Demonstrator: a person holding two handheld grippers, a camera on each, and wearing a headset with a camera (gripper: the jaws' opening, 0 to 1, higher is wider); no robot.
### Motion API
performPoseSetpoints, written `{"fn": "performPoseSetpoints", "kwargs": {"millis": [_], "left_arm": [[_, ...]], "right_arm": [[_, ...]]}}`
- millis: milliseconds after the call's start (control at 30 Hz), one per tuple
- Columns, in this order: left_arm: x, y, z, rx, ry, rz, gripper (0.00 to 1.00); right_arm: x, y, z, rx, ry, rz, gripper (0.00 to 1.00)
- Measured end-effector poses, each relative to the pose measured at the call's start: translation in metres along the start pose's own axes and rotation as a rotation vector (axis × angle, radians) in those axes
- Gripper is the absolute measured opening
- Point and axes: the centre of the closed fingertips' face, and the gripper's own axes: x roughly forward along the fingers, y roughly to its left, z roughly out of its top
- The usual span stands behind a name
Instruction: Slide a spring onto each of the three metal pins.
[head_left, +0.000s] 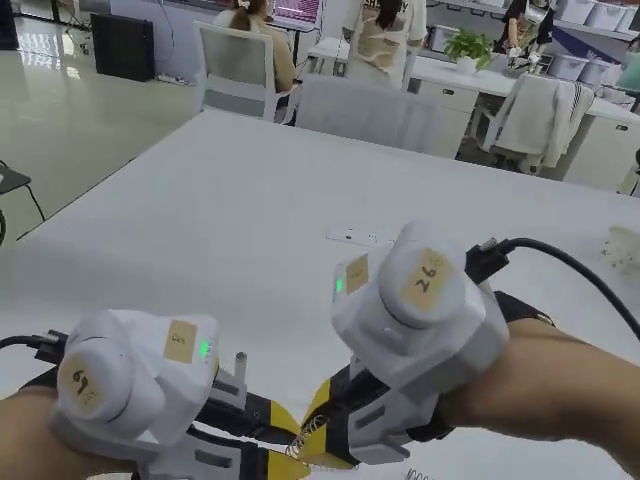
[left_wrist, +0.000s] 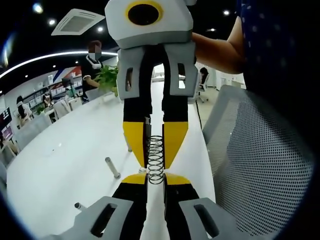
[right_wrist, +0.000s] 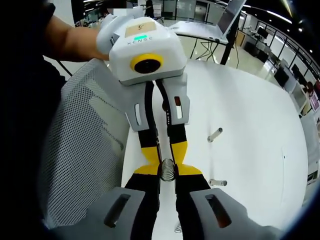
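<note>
While the spring (left_wrist: 156, 155) hangs between two facing sets of tongs, just above the bench (head_left: 250, 220) and close to its near edge, the exchange itself looks like the weak spot. Right tongs (right_wrist: 168, 176): pads drawn in against the sides of the coil, pinching it along its length. Left tongs (left_wrist: 155, 179): narrowed to a slit at the spring's near end, tips at the last coil; cannot tell whether they grip it or merely meet it. One pin (left_wrist: 112, 167) stands bare on the bench off to the side of the tongs, a second pin (left_wrist: 80, 206) further along, also bare, so no spring appears seated yet. Likely failures, as judged from this: if one pair lets go before the other has a sure hold, the spring drops, and being light and round it could roll off the edge toward the mesh chair back (left_wrist: 255, 150) just beside the bench. Too hard a squeeze across the coil may buckle it or shoot it out sideways. A sideways pinch can also flatten the bore, so the end snags on a pin's tip instead of sliding down. Pins look slim and free-standing; a brush from either pair of tongs on approach could tip one over.
</note>
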Motion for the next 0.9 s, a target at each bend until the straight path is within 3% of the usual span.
{"fn": "performPoseSetpoints", "kwargs": {"millis": [467,900], "left_arm": [[-0.018,0.007,-0.018,-0.098,-0.032,0.064,0.16],[-0.039,0.02,-0.033,-0.194,-0.057,0.181,0.38]], "right_arm": [[0.002,-0.011,0.011,-0.011,-0.002,0.004,0.08],[-0.003,-0.026,0.017,-0.004,-0.017,-0.013,0.08]]}}
